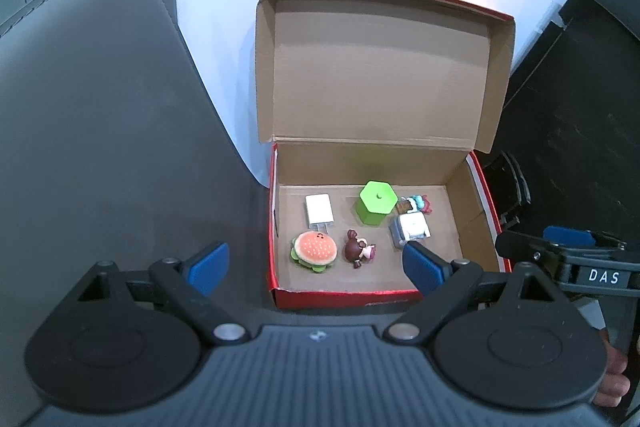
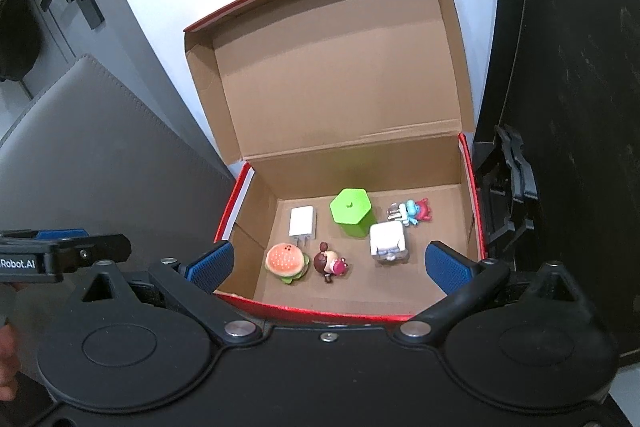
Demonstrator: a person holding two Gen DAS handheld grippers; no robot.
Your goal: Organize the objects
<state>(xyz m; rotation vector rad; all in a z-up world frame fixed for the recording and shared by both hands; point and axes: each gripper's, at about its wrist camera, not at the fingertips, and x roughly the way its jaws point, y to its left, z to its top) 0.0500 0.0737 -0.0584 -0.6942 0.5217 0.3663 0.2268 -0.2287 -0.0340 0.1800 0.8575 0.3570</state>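
- Cardboard dominates both views: a red-sided corrugated cardboard box (image 1: 394, 297) stands on the dark bench (image 1: 240, 227) with its hinged lid (image 1: 380, 67) tipped back against the pale wall, which leaves the whole interior open to reach from above.
- Six small things lie on the box floor, well apart from the side walls, none stacked.
- Along the back: a white flat plug charger (image 1: 319, 211) with prongs pointing forward, a bright green hexagonal plastic pot (image 1: 376, 203) standing upright, and a small blue-and-red toy figure (image 1: 419, 203) lying just beside the pot.
- Along the front: a squashy orange-and-green burger toy (image 1: 314, 250), a brown-haired doll figure (image 1: 359, 249) lying on its side, and a white-and-grey cube-shaped adapter (image 1: 409, 229) close in front of the blue-and-red figure.
- This spacing looks deliberate, judged as near the end of the sorting, since nothing loose shows on the bench.
- The left gripper (image 1: 316, 265) hovers over the box's near-left corner, its blue pads spread wide and holding nothing.
- The right gripper (image 2: 338, 265) hangs above the front wall, likewise spread and holding nothing, with the burger, doll and adapter between its pads in that view.
- With both empty, closing the lid seems the likely remaining step.
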